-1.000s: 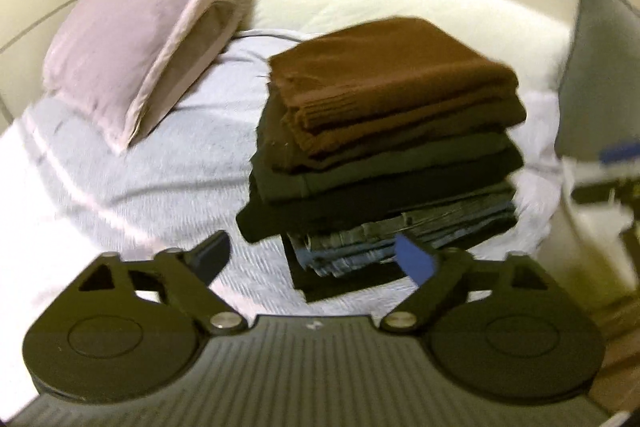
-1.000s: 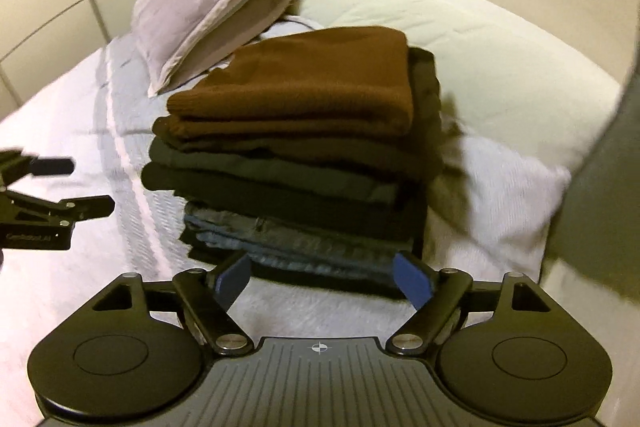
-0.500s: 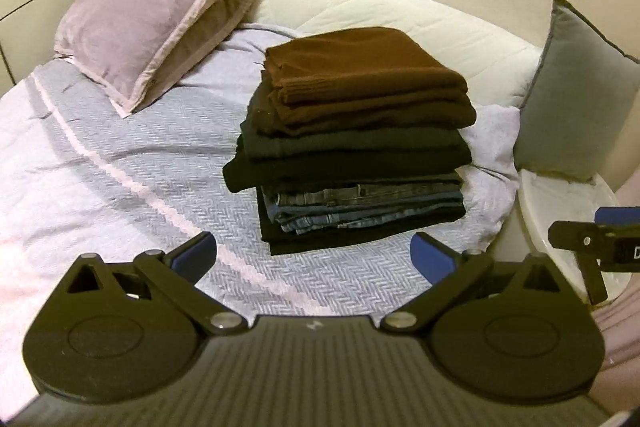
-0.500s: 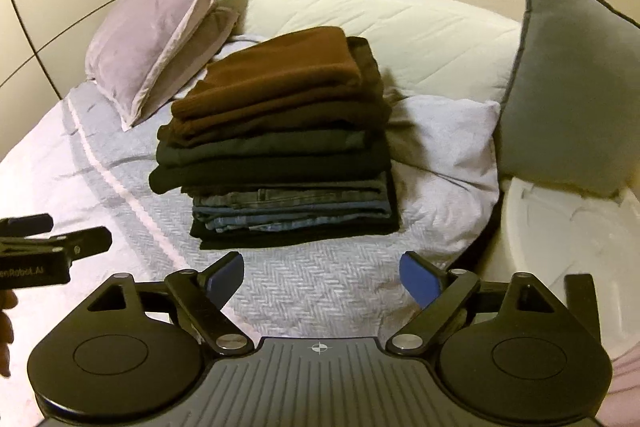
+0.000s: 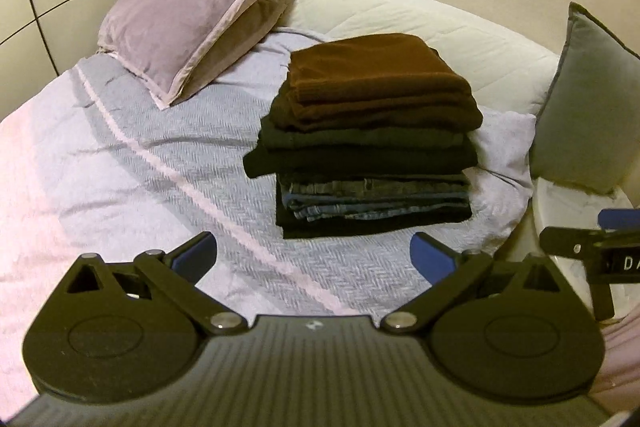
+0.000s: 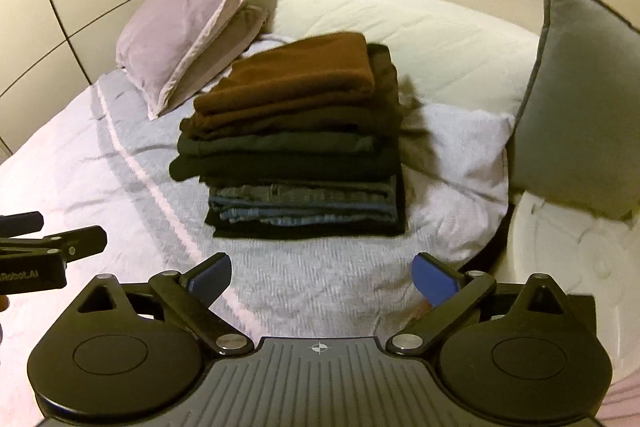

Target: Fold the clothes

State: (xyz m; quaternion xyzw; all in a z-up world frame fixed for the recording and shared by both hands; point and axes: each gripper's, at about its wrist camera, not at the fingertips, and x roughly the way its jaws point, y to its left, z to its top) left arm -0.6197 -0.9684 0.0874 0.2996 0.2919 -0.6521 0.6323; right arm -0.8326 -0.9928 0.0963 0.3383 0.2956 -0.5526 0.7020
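Backed away from the tall stack of folded brown, black and denim clothes (image 5: 368,135) at twelve o'clock. Both sets of fingers spread, empty: left gripper (image 5: 314,257), right gripper (image 6: 322,277). Folding seemingly finished; nothing unfolded visible.

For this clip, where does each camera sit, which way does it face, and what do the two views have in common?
Left wrist view: mounted on the left gripper, open, looking forward over the bedspread at the stack of folded clothes; the right gripper's fingers enter at the right edge.
Right wrist view: mounted on the right gripper, open, facing the same stack; the left gripper's fingers show at the left edge.
Shared: the stack, lilac pillow, grey cushion.
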